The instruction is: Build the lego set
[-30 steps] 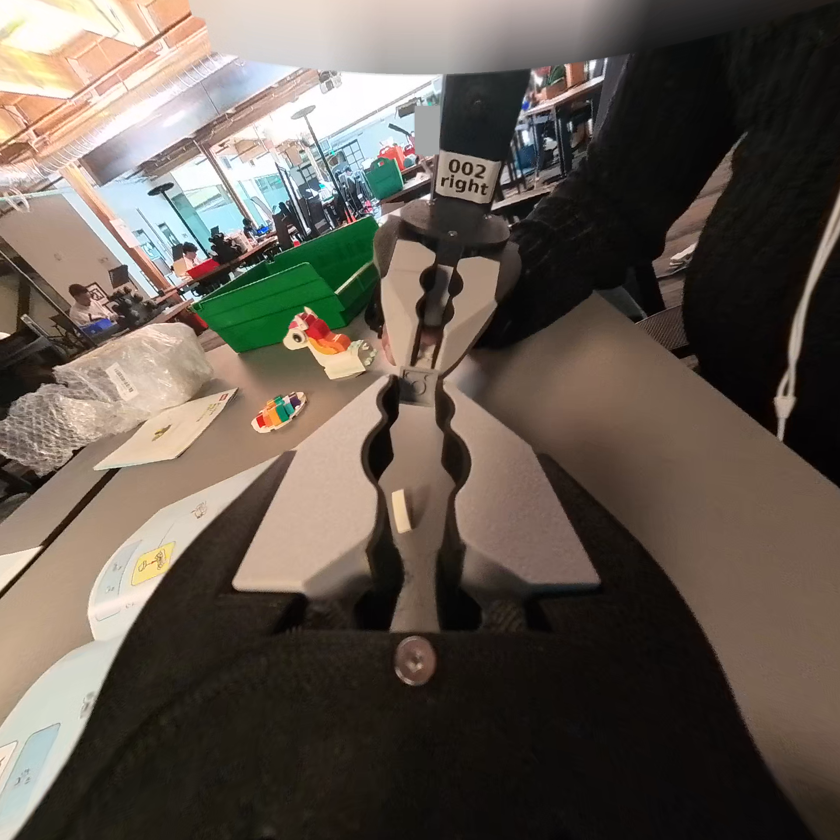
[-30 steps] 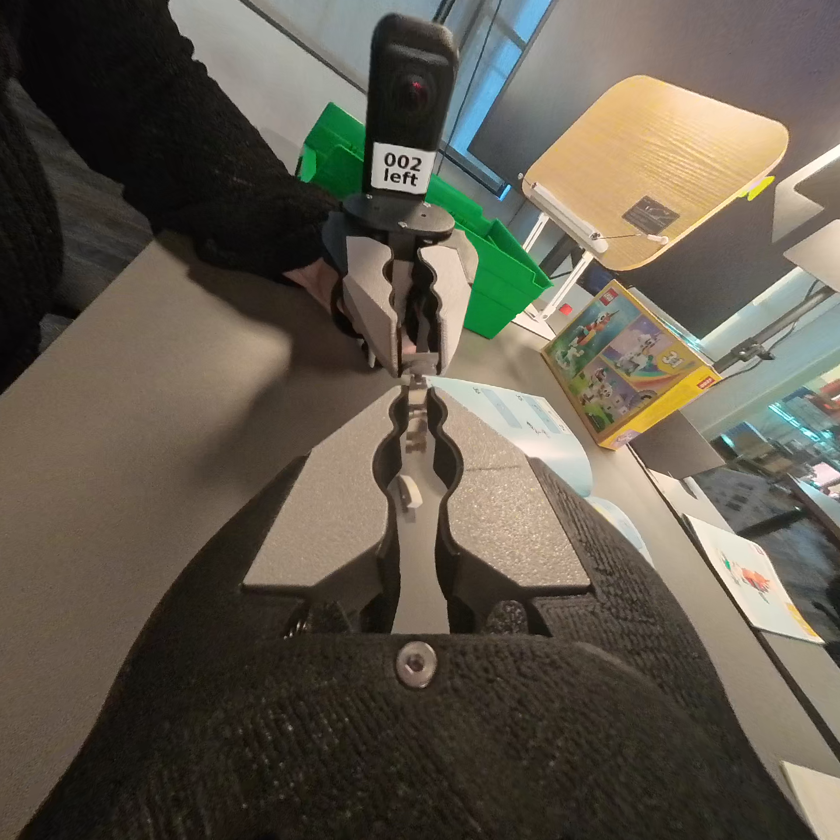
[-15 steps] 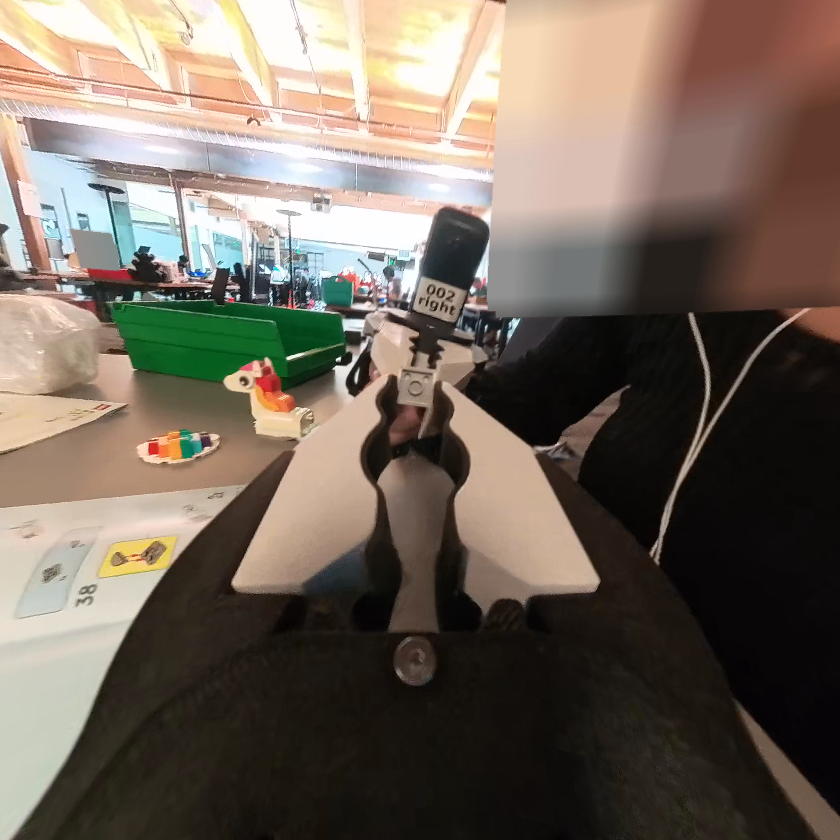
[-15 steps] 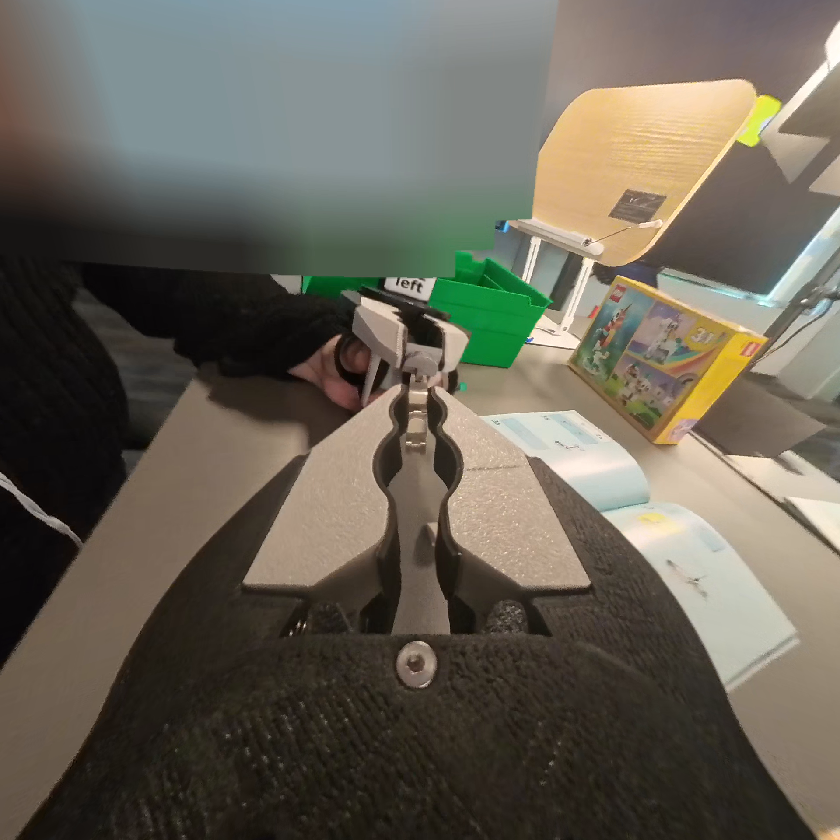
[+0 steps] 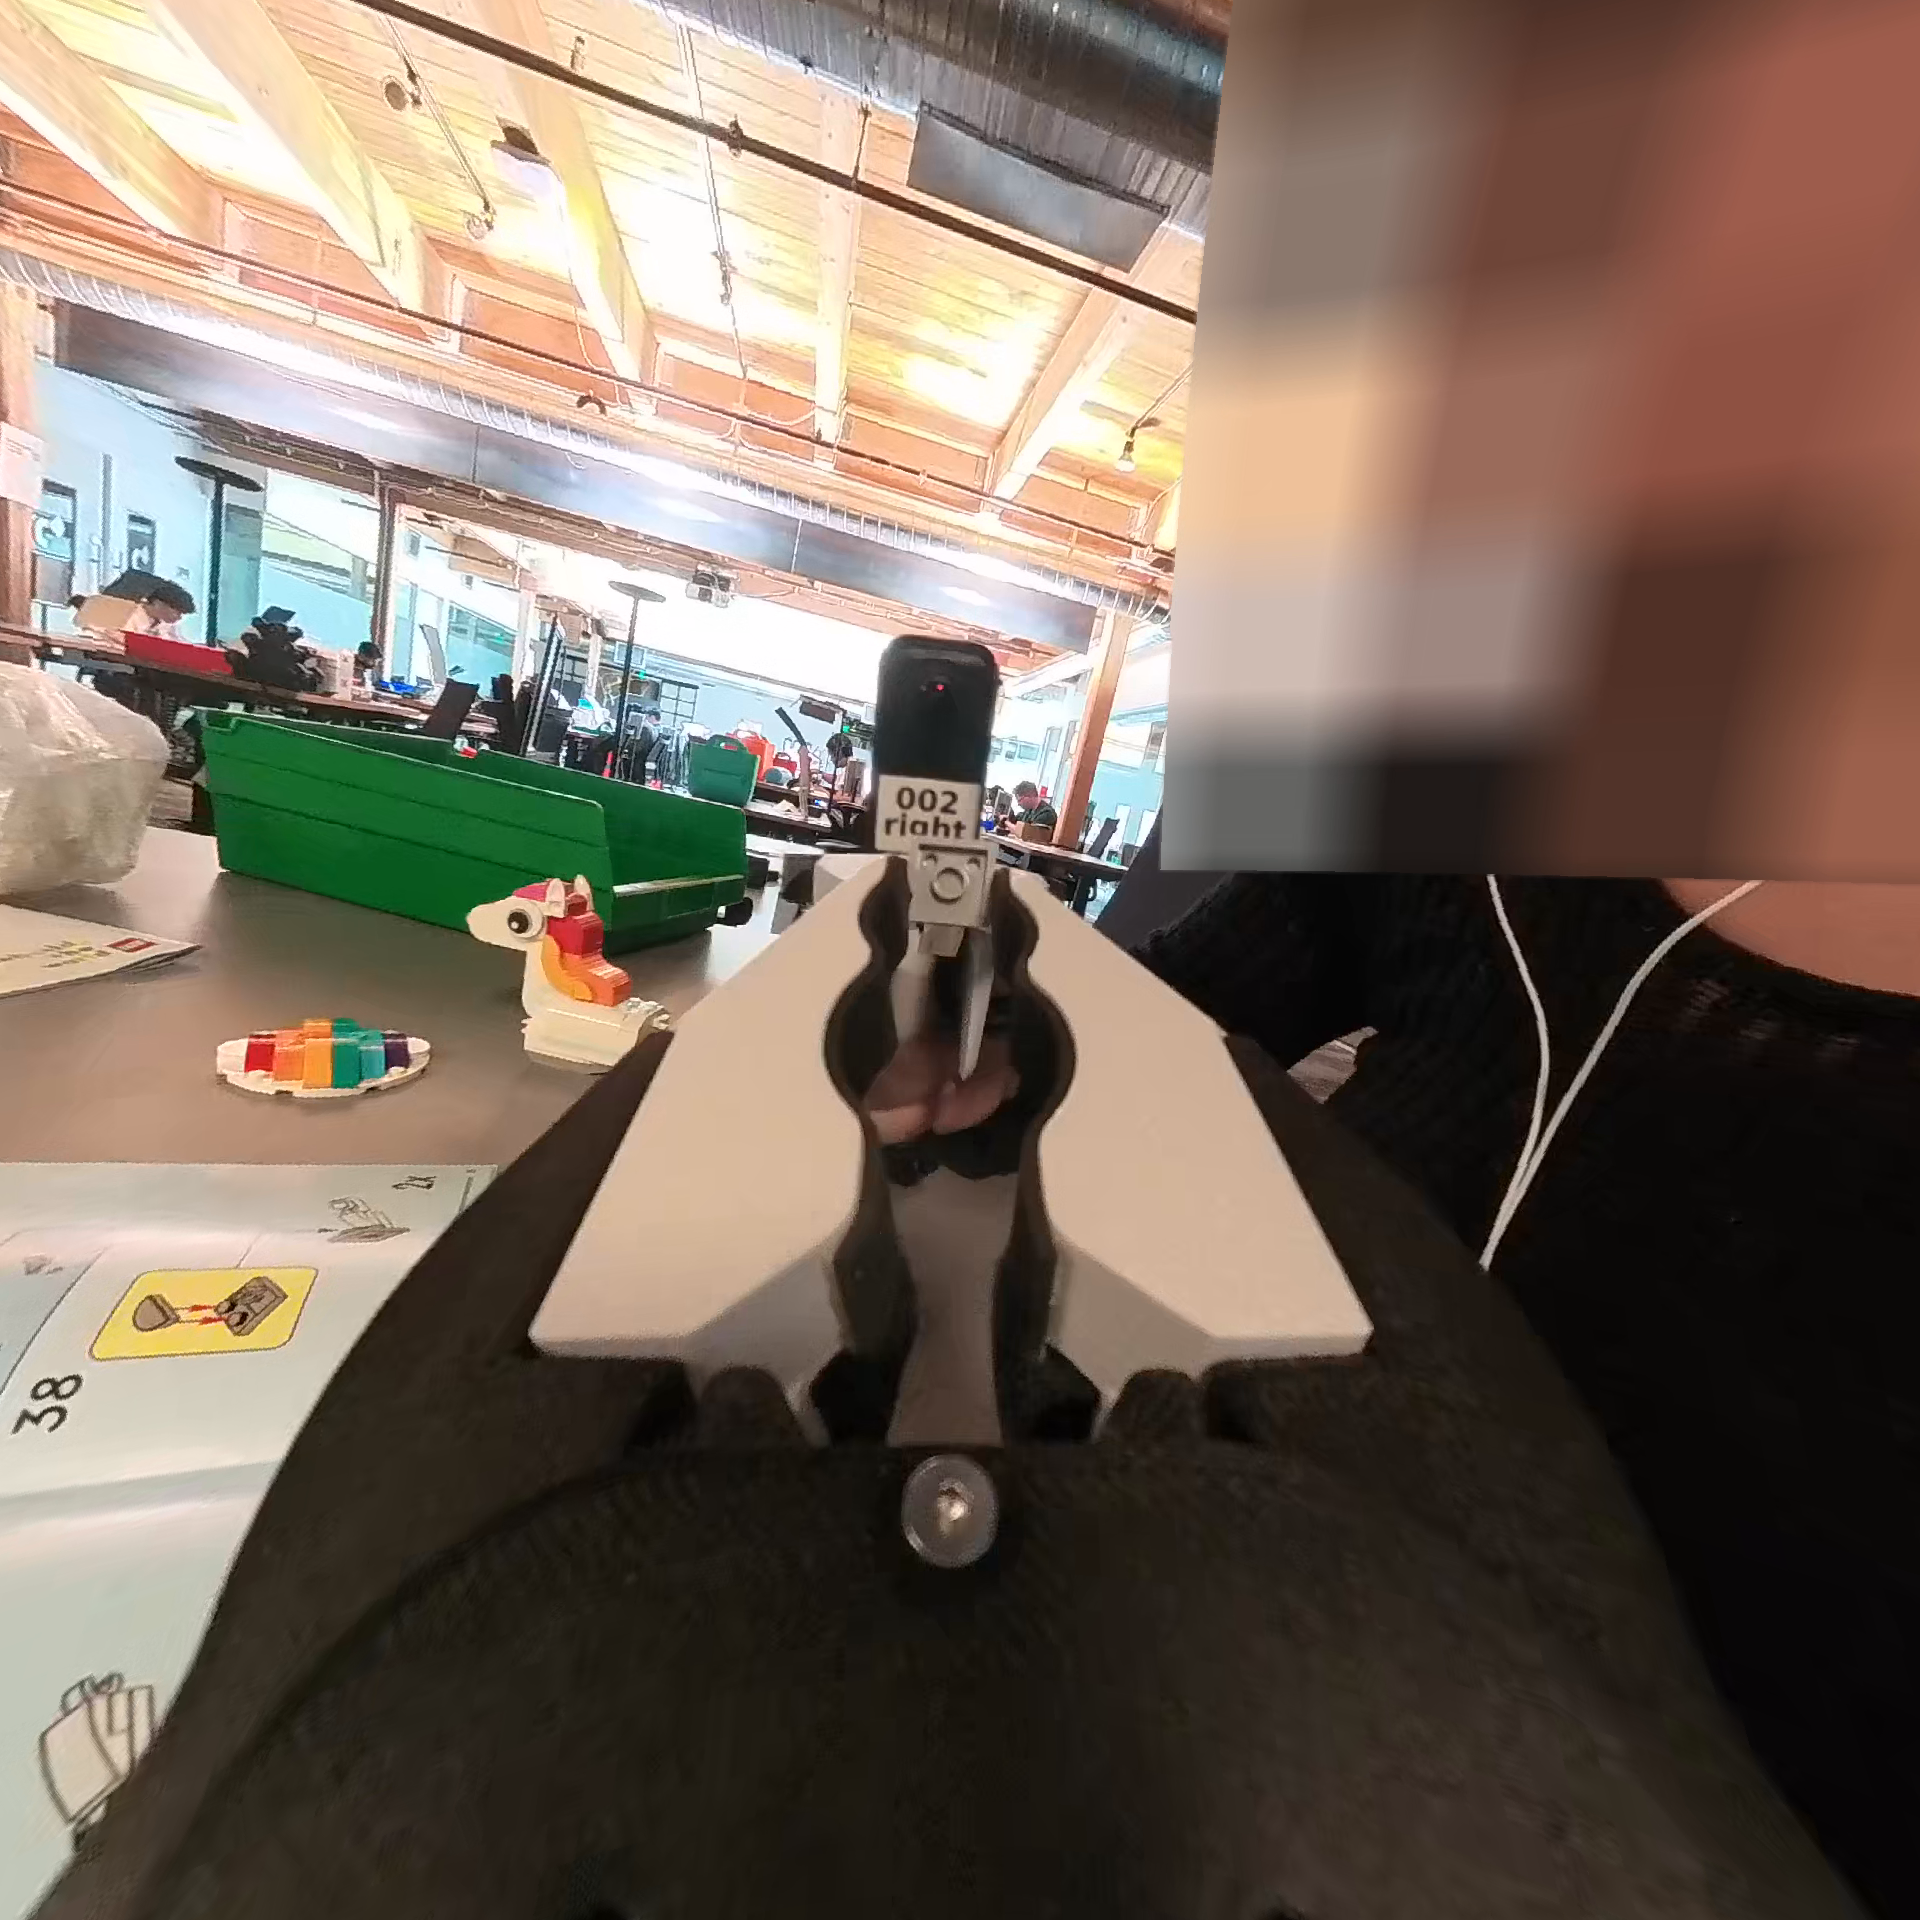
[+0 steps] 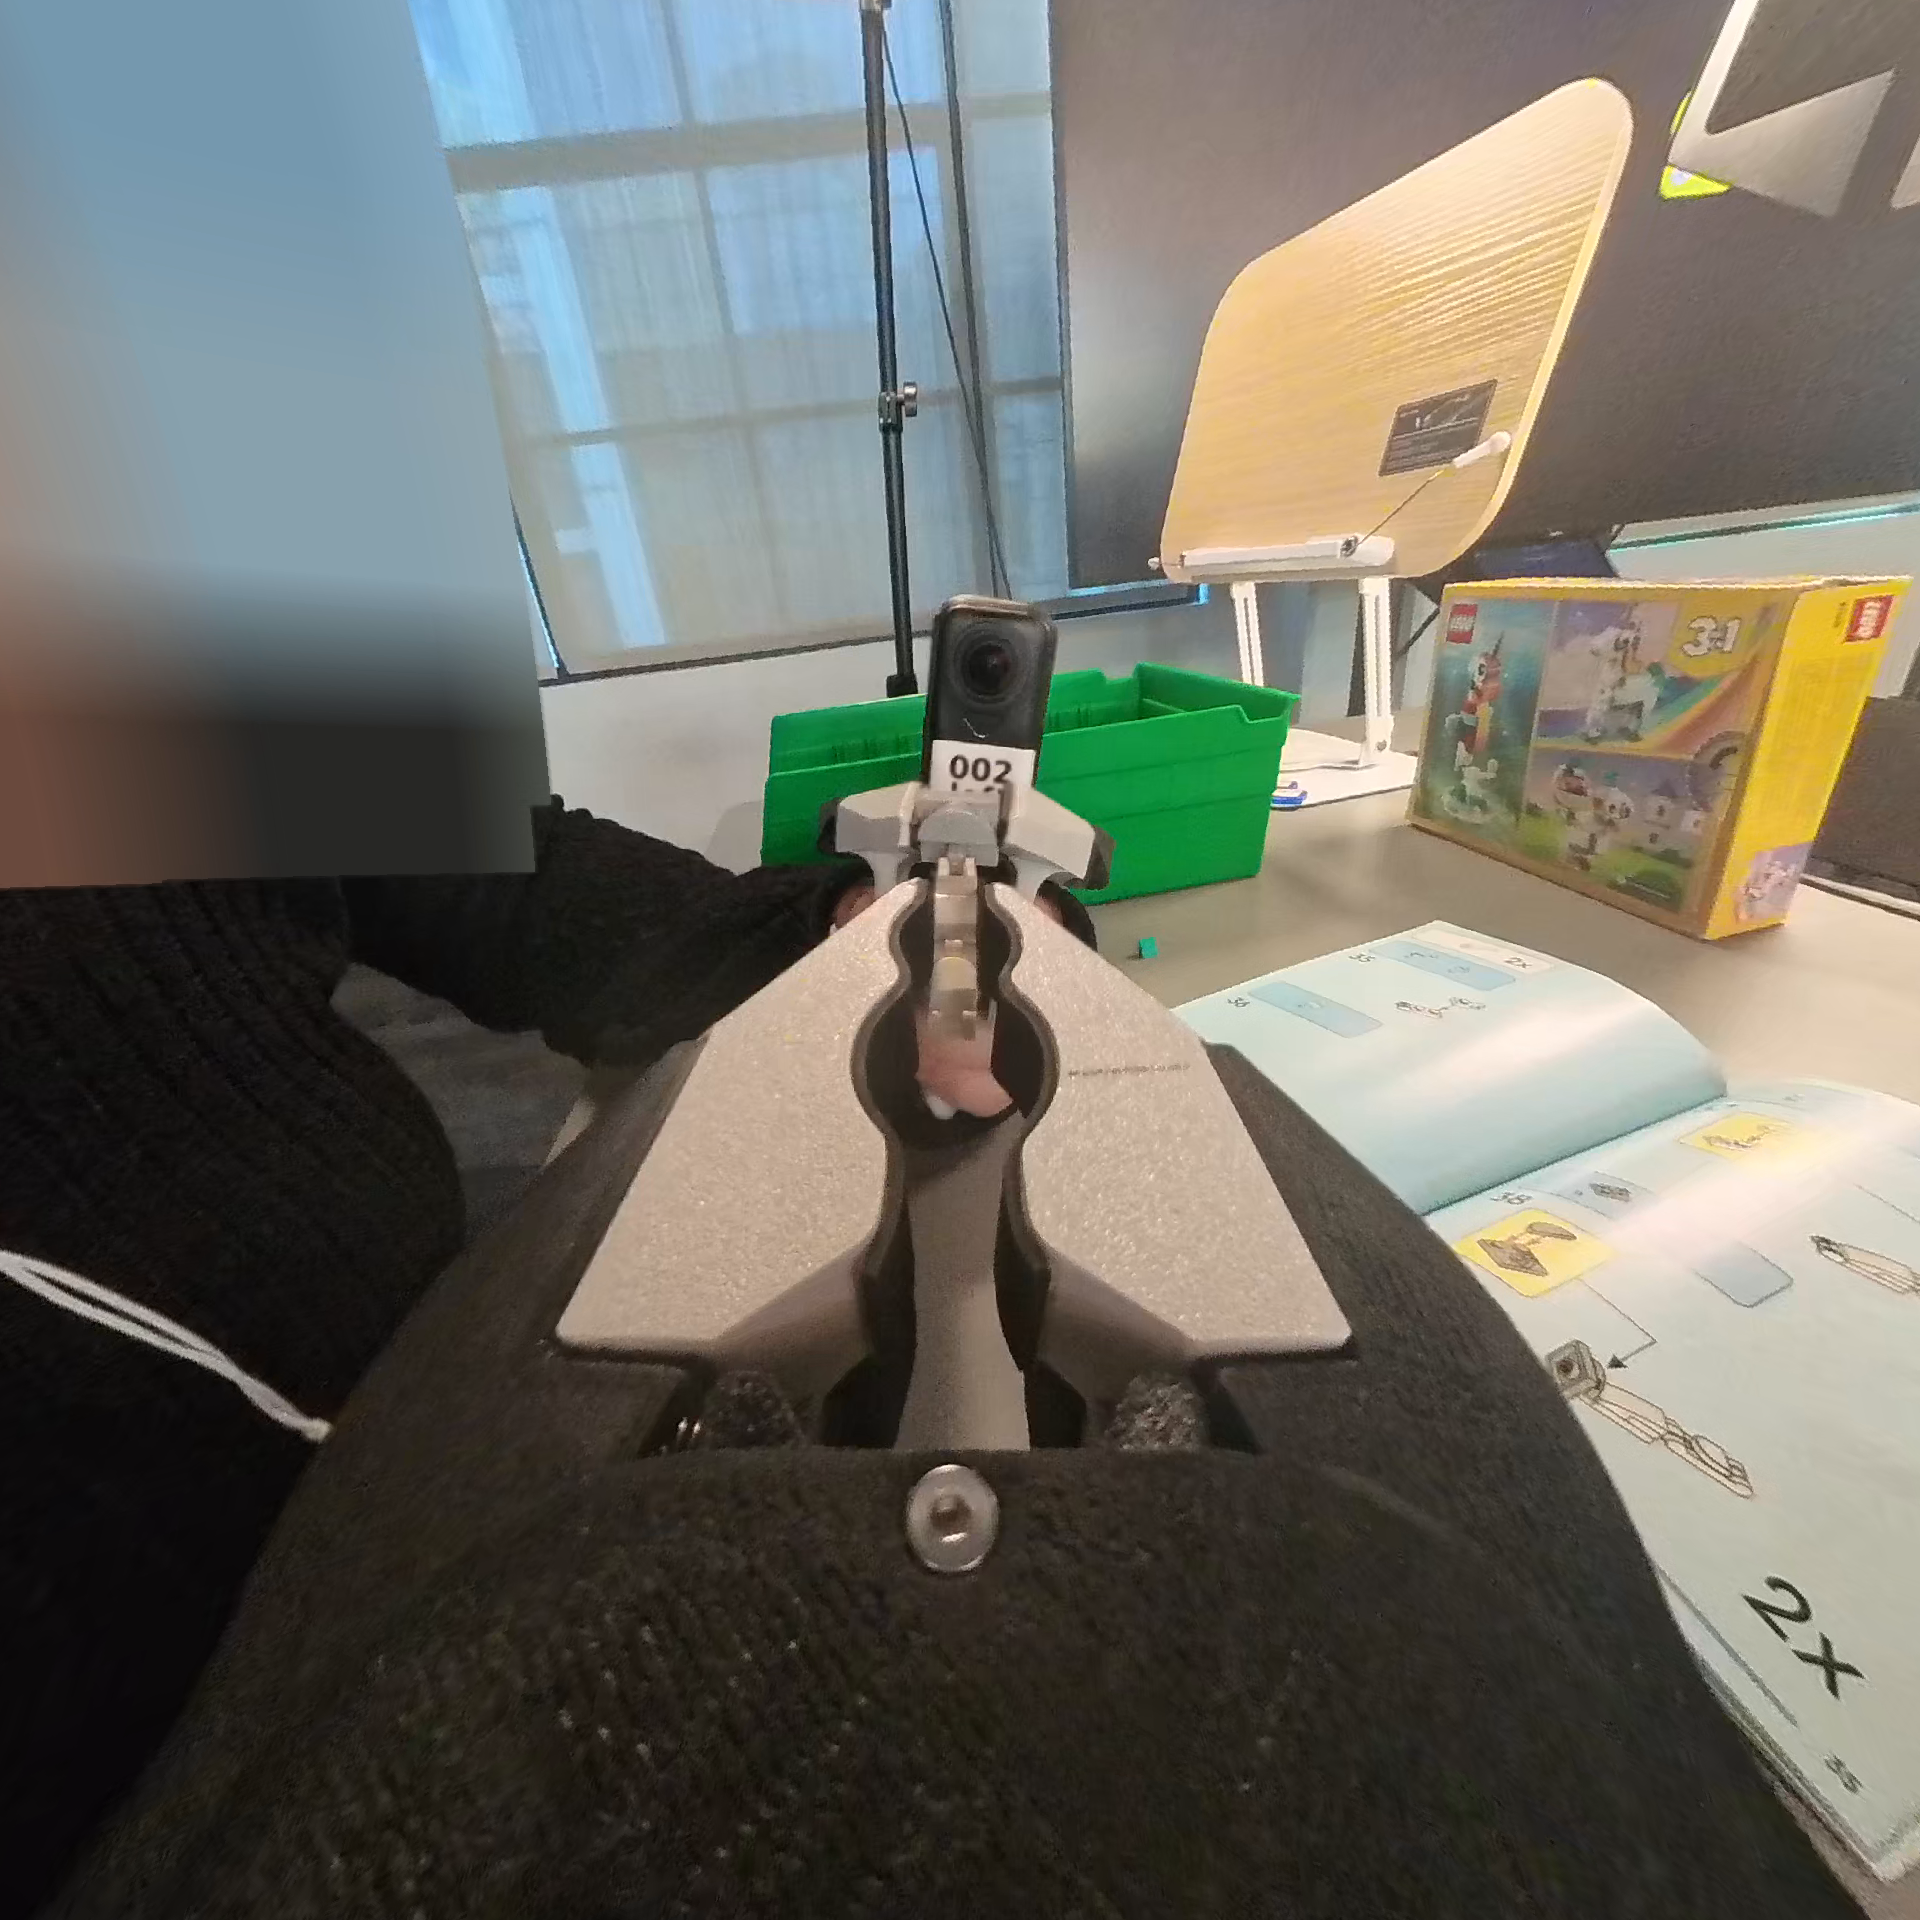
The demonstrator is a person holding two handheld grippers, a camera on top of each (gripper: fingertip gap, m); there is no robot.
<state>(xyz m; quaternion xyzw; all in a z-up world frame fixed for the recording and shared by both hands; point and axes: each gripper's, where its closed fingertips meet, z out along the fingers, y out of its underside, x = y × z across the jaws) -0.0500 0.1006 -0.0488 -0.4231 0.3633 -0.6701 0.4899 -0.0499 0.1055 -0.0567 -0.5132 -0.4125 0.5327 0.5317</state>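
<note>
In the left wrist view my left gripper (image 5: pixel 943 920) is shut on a small grey Lego brick (image 5: pixel 945 881) with one stud facing the camera. My right gripper (image 5: pixel 935 966) faces it tip to tip, held by a hand in a black sleeve. In the right wrist view my right gripper (image 6: pixel 956 899) is shut on a thin grey Lego piece (image 6: pixel 954 971) that runs along the gap between its fingers. The left gripper (image 6: pixel 961 831) meets it head-on. Both are held above the grey table (image 5: pixel 156 1039). Where the two pieces touch is hidden by the fingertips.
A white unicorn model (image 5: pixel 566 977) and a round plate with rainbow bricks (image 5: pixel 322 1055) stand on the table. A green bin (image 6: pixel 1039 800), the yellow Lego box (image 6: pixel 1652 748), an open instruction booklet (image 6: pixel 1558 1143), a tiny green piece (image 6: pixel 1146 945) and a plastic bag (image 5: pixel 62 790) lie around.
Both grippers have risen from pointing down at the table to level, still facing each other tip to tip. Each stays shut on its grey piece.
</note>
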